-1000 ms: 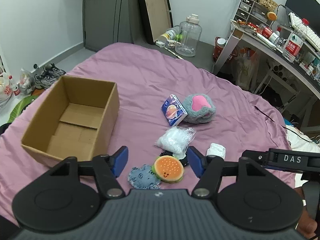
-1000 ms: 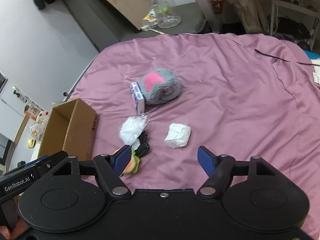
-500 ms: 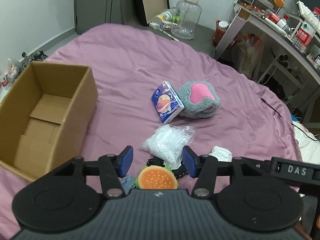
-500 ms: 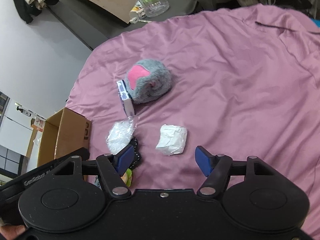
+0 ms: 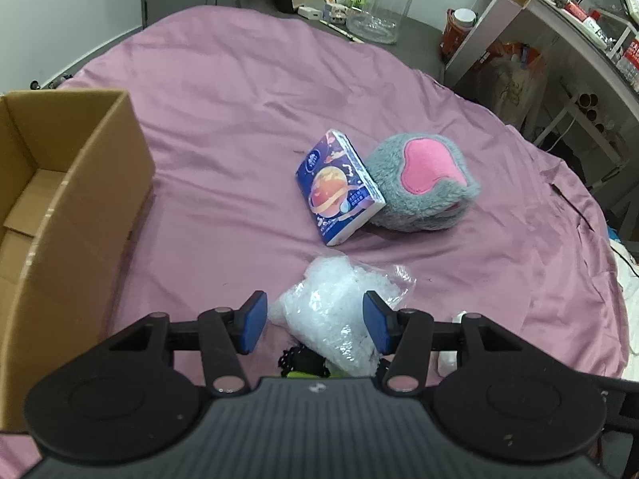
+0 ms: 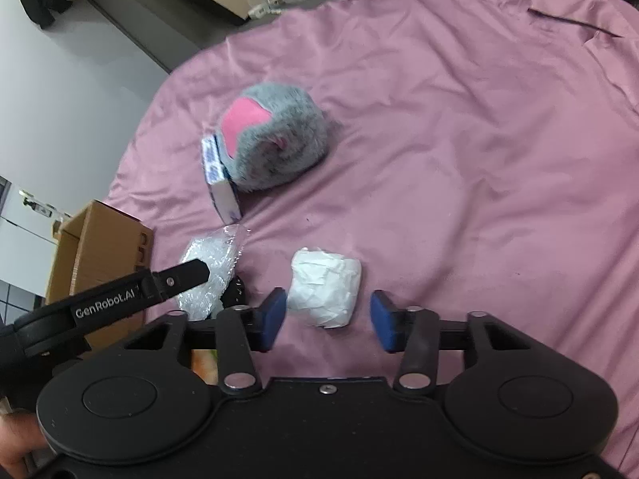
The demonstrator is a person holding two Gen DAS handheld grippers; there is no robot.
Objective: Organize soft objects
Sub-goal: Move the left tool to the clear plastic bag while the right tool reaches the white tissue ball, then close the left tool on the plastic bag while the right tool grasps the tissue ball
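Left wrist view: the left gripper [image 5: 314,321] stands over a clear crinkled plastic bag [image 5: 335,315] on the purple bedsheet [image 5: 223,119]. Its blue pads flank the bag without visibly pressing it; the jaws have just been closing and are still apart. The open cardboard box [image 5: 72,215], hollow showing only here, sits at left. The printed face of the tissue pack [image 5: 339,187] shows, its long axis running diagonally, leaning against the grey-pink plush [image 5: 423,183].

Right wrist view: the right gripper [image 6: 327,317] straddles a white wrapped bundle [image 6: 325,287], barely visible from the other side. Its jaws, just closing, remain apart, one pad near the bundle, the other clear. The pack shows edge-on.
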